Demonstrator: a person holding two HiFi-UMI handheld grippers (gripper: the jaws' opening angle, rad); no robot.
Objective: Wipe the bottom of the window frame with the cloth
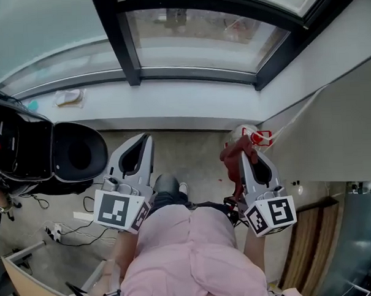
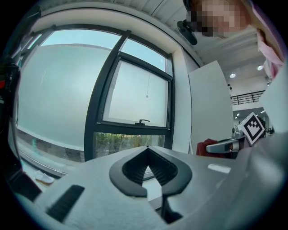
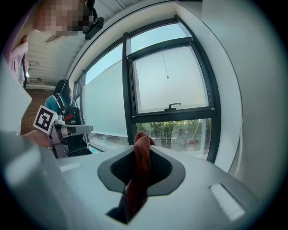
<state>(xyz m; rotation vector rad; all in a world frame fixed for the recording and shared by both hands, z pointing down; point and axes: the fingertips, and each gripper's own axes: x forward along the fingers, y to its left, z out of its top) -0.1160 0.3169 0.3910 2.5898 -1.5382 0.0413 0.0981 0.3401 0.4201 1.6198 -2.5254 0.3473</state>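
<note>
Right claw (image 3: 143,150) pinches a dark red, nubby cloth (image 3: 136,184), a folded strip standing up between its ribbed black pads. Left claw (image 2: 147,152) is pressed together, empty. Both are held short of the dark metal window frame (image 1: 194,73) and smooth white sill (image 1: 171,105).

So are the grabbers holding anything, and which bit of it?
The right gripper pinches the red cloth by a bunched-up fold between its fingers, and a bit pokes out past them. The left gripper is shut on nothing.
</note>
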